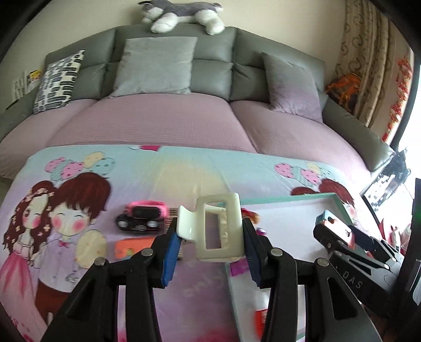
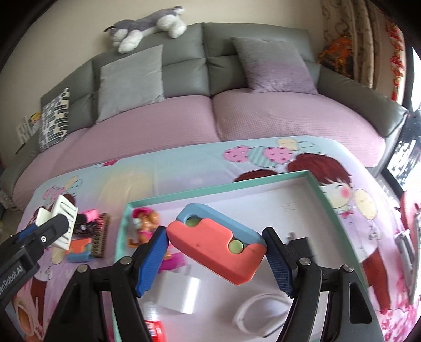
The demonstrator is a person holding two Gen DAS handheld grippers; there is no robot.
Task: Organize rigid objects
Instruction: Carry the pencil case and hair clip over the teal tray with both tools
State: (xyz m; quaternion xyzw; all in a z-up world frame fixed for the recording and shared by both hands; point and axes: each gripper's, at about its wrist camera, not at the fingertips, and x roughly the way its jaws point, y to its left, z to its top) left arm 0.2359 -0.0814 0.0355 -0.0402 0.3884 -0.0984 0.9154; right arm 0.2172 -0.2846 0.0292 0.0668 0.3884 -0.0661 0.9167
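Grippers both loaded: your left gripper (image 1: 209, 238) clamps a white hair claw (image 1: 213, 226), your right gripper (image 2: 217, 246) clamps a coral-blue case (image 2: 218, 250), carried toward the teal tray (image 2: 323, 200).

A grey sofa (image 1: 168, 68) with mauve seat covers (image 1: 163, 121) fills the upper half of both views, with a grey-and-white plush dog (image 1: 181, 13) lying along the top of its backrest. Two grey cushions (image 1: 155, 65) lean against the back, and a black-and-white patterned pillow (image 1: 59, 80) stands at the left end. A patterned beige curtain (image 1: 368, 52) hangs at the upper right, and the desk in the foreground wears a cartoon-printed cloth (image 1: 79, 205).
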